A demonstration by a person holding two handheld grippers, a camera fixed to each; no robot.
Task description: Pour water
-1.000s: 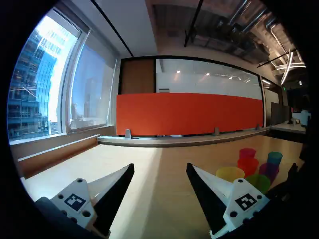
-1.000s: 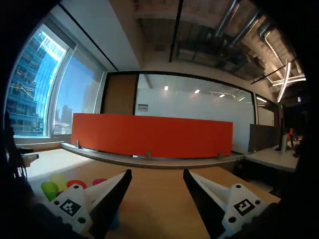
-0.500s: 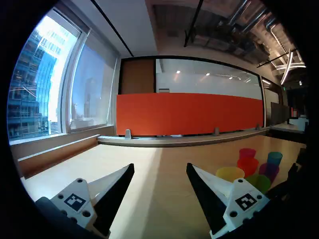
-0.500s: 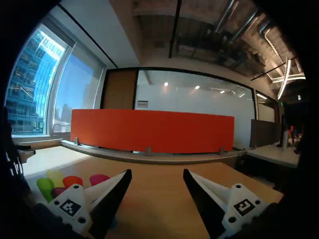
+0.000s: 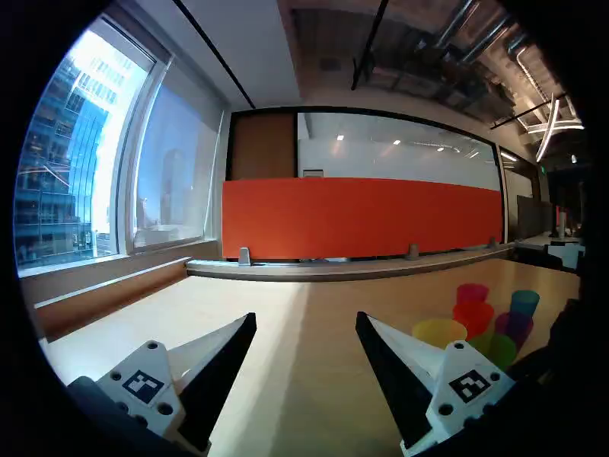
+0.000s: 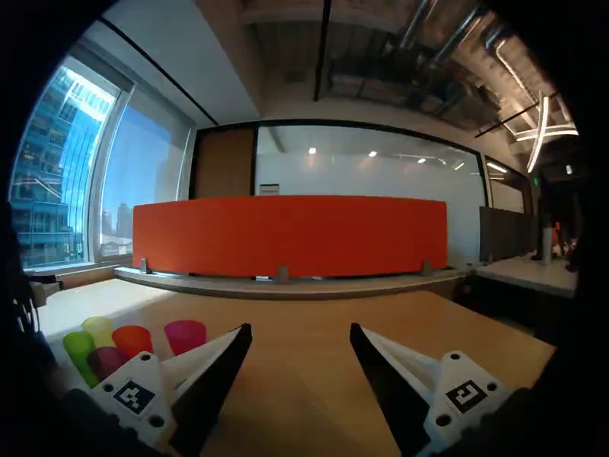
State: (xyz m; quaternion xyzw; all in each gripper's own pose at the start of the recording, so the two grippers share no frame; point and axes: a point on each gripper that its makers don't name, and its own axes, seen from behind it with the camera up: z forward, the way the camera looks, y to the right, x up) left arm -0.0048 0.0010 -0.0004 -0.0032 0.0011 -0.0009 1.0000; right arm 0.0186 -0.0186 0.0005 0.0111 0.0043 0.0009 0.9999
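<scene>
Left gripper [image 5: 304, 320]: held low and level over the table [image 5: 304, 396], fingers spread wide, nothing between them. Right gripper [image 6: 299, 331]: same attitude, jaws apart and empty.

The cluster of coloured cups [image 5: 473, 316] stands on the table to the right of the left gripper's fingers. In the right gripper view it sits lower left, just beside the near finger. All cups are upright, mouths up (contents cannot be judged).

Surface: pale wood. An orange partition [image 5: 358, 217] runs along the far edge. Tall windows [image 5: 76, 167] on the left.
</scene>
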